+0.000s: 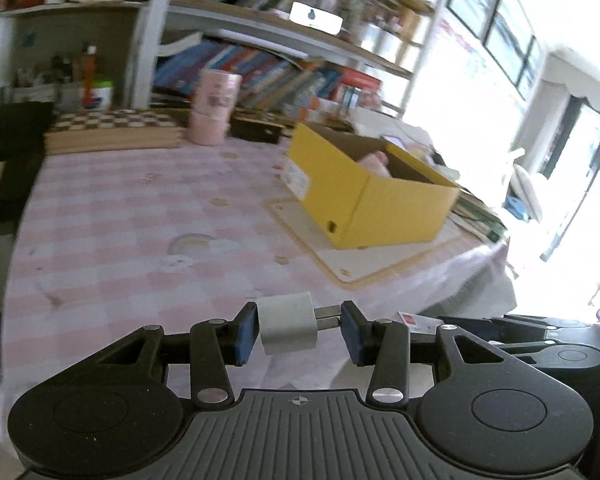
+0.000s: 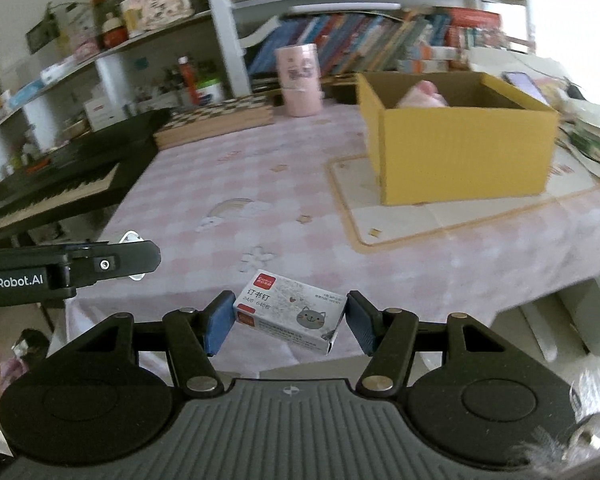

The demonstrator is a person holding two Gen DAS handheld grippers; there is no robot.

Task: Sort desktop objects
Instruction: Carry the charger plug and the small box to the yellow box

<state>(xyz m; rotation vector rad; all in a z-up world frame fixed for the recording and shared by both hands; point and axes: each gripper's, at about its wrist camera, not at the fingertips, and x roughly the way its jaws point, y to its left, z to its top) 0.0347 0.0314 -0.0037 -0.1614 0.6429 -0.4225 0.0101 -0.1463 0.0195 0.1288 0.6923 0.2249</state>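
A white charger plug (image 1: pixel 287 322) is being held clamped in the left tool (image 1: pixel 298 330), with the body pressed against one blue pad (image 1: pixel 247 332) and the metal prongs butted against the other, so that the plug is being carried crosswise above the near edge of the surface (image 1: pixel 140 216), which is being covered by a pink checked cloth. A small box of staples (image 2: pixel 290 312), printed with a grey cat face, is being gripped end to end in the right tool (image 2: pixel 288 322), its pads being pressed on the two short ends, and it is being kept tilted over the same near edge. An open yellow cardboard box (image 2: pixel 460 144) is being seen farther back on the surface, resting on a pale mat with a tan border (image 2: pixel 420 216), and something pink (image 2: pixel 422 96) is lying inside it. A pink cylindrical container (image 2: pixel 300 80) is standing upright toward the back, beside a chequered board (image 2: pixel 220 114), well apart from both tools. Shelves packed with books (image 1: pixel 260 68) are being shown behind, and a keyboard instrument (image 2: pixel 60 184) is being seen at the left side of the right wrist view. Both views are being slightly blurred.
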